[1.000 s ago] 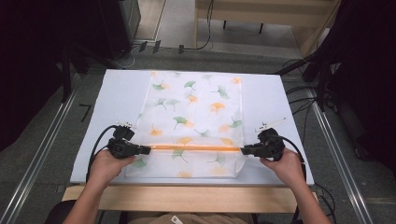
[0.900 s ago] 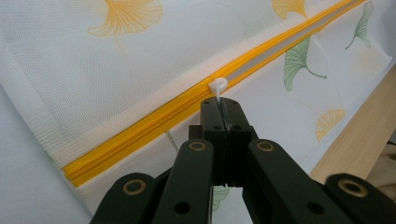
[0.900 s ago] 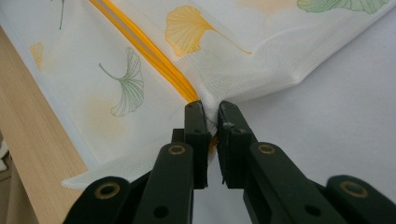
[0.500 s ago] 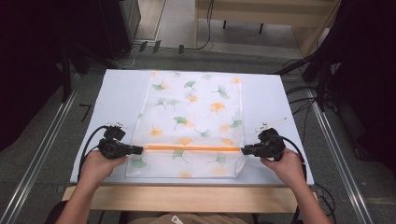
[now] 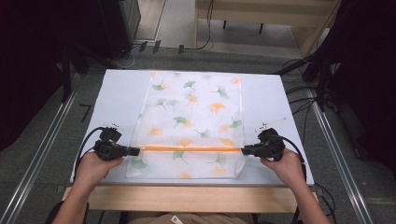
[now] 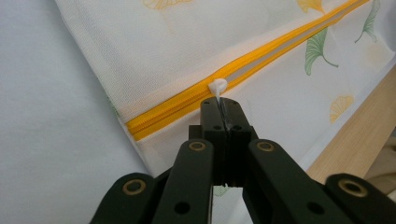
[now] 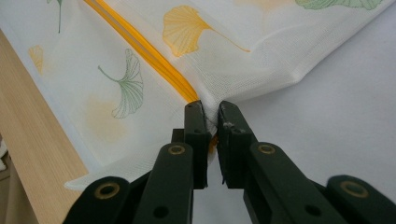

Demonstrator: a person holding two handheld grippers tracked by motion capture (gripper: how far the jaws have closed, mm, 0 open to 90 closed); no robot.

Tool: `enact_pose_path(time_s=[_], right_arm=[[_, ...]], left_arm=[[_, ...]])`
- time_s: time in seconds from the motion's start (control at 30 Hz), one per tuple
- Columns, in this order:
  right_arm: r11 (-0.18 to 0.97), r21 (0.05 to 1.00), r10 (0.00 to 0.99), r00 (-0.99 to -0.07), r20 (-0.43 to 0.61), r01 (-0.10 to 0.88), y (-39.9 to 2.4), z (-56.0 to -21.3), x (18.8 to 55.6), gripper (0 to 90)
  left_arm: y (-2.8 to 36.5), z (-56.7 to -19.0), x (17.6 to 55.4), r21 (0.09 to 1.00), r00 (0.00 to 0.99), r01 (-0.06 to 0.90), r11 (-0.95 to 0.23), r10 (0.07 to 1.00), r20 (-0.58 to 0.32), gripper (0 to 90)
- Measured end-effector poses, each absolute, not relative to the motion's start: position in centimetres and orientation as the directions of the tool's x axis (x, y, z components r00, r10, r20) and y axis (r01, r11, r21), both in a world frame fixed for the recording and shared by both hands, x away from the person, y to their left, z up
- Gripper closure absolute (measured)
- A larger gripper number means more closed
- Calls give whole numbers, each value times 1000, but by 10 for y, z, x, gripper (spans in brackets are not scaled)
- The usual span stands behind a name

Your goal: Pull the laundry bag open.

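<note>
On white mat (image 5: 116, 93) | mesh bag (image 5: 196, 107) | black cables (image 5: 303, 100) alongside

Zipper pull (image 6: 217, 87) tab hidden between left gripper (image 6: 224, 105) jaws; bag (image 7: 261, 42) cut off by frame edges.

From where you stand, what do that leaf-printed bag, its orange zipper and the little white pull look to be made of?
The bag looks like thin white woven or mesh fabric, matte and half see-through: a fine weave shows up close. The zipper seems to be orange fabric tape with fine, probably plastic, teeth. The pull, pinched by the left gripper, looks like smooth, slightly glossy white plastic.
</note>
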State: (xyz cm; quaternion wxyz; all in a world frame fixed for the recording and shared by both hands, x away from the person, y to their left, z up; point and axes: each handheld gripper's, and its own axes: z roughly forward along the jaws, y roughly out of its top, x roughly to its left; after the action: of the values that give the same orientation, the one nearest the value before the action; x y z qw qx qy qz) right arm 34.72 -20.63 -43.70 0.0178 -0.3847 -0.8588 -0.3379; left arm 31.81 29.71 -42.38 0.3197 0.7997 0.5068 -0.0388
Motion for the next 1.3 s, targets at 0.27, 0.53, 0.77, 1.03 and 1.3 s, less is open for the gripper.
enact_pose_path(time_s=[0.27, 0.53, 0.77, 1.03, 1.3], right_arm=[[476, 564, 648, -703, 294, 675, -206, -437, 347, 853], [473, 569, 648, -703, 293, 673, -207, -437, 346, 852], [474, 568, 648, -703, 292, 673, -207, -438, 346, 852], [473, 567, 648, -703, 295, 674, -208, -438, 346, 852], [465, 563, 660, -691, 294, 683, -210, -438, 347, 851]], left_arm=[[298, -424, 319, 468, 485, 837, -284, 783, -391, 900], [304, -425, 320, 463, 474, 843, -274, 786, -397, 900], [324, -425, 317, 457, 450, 850, -260, 810, -376, 900], [342, -425, 313, 466, 419, 858, -217, 820, -390, 900], [338, -425, 313, 465, 443, 852, -242, 807, -391, 900]])
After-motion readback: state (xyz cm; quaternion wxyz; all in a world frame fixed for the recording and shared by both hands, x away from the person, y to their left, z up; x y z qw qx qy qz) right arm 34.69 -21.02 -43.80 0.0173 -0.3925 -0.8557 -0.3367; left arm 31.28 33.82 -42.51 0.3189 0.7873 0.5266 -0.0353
